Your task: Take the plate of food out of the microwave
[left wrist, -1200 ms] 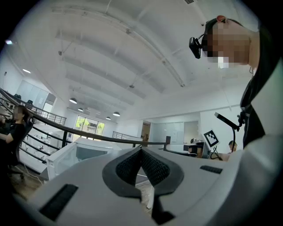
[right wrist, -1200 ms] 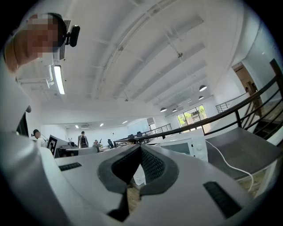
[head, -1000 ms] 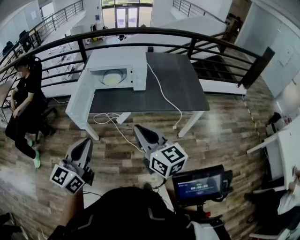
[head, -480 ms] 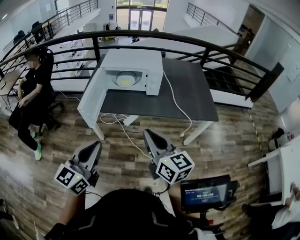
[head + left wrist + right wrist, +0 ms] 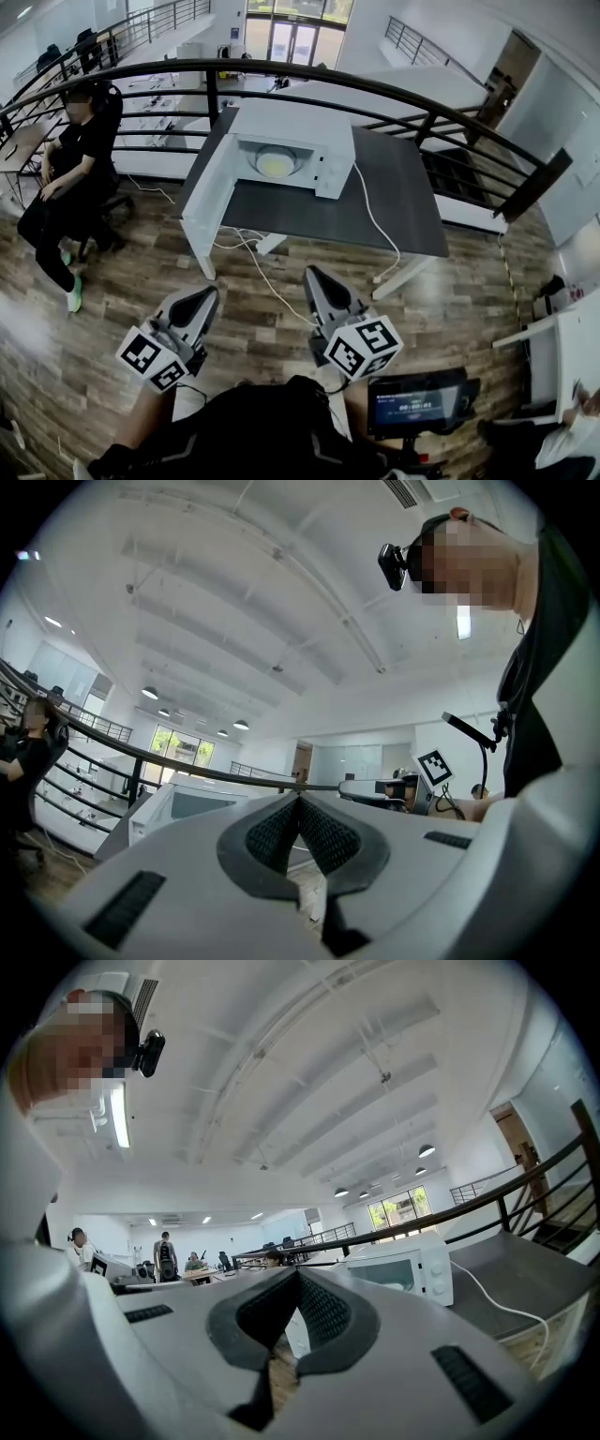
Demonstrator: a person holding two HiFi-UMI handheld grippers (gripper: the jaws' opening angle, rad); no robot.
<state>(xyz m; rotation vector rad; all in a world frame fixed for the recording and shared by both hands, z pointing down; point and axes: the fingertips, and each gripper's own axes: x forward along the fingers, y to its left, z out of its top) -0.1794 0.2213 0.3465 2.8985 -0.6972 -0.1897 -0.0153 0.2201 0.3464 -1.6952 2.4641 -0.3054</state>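
Note:
A white microwave [image 5: 292, 141] stands on a dark grey table [image 5: 394, 211], its door [image 5: 208, 202] swung open to the left. Inside it lies a pale plate of yellowish food [image 5: 277, 162]. Both grippers hover over the wooden floor, well short of the table, and point level toward it. My left gripper [image 5: 208, 292] is shut and empty, as is my right gripper [image 5: 312, 272]. The microwave [image 5: 192, 803] shows beyond the closed jaws of the left gripper [image 5: 300, 799] in the left gripper view. In the right gripper view the microwave [image 5: 403, 1274] lies right of the right gripper [image 5: 298, 1274].
A white cable [image 5: 375, 225] runs from the microwave over the table edge to the floor. A curved black railing [image 5: 403, 98] passes behind the table. A person [image 5: 70, 178] sits at the left. A small screen [image 5: 417, 403] is at the bottom right.
Both grippers have moved forward toward the table, still shut. The table and microwave now look closer and sit lower in the head view.

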